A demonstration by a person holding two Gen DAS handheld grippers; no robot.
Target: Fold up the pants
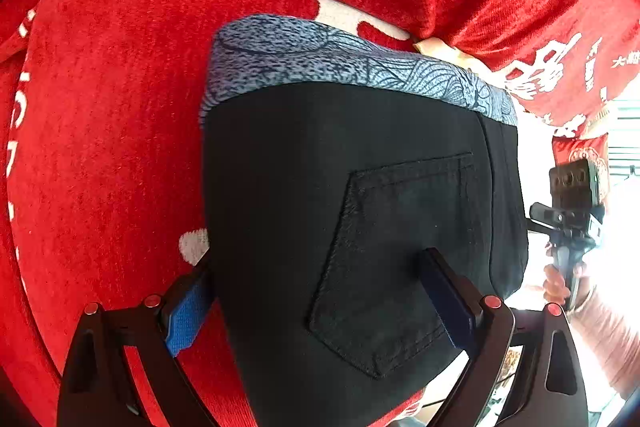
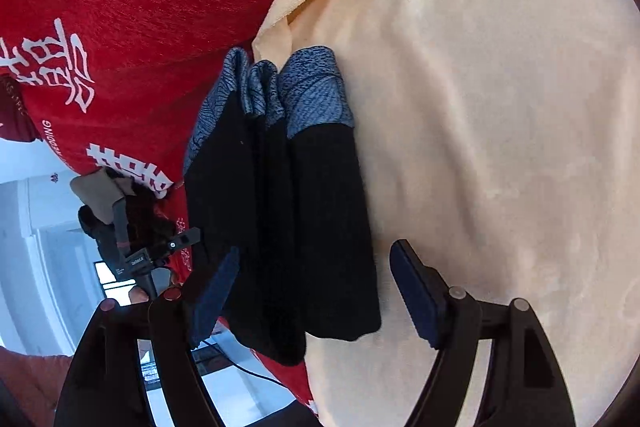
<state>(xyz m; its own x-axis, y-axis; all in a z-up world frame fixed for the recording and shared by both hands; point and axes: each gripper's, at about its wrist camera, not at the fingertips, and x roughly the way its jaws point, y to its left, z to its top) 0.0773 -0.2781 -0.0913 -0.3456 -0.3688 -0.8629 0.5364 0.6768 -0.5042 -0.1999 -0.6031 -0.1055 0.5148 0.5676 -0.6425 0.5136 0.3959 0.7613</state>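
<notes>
The folded black pants with a blue-grey patterned waistband (image 1: pixel 360 219) lie as a compact stack on the red plush cover with white lettering (image 1: pixel 104 131), one back pocket facing up and the waistband at the far end. In the right wrist view the stack's layered edges show, and its right side rests on a peach fleece blanket (image 2: pixel 500 115) that overlaps the red cover.

The left gripper (image 1: pixel 320 303) points steeply down at the pants. Its jaws are spread wide, straddling the near end of the stack: one blue pad sits at the left edge of the fabric, the other rests on the pocket area; they do not pinch it.

The right gripper (image 2: pixel 316 287) tilts down from the side, jaws also spread wide, with the near corner of the stack between the pads and a clear gap at the right pad. A hand (image 1: pixel 558 283) with a pale pink sleeve holds its handle upright beside the pants
</notes>
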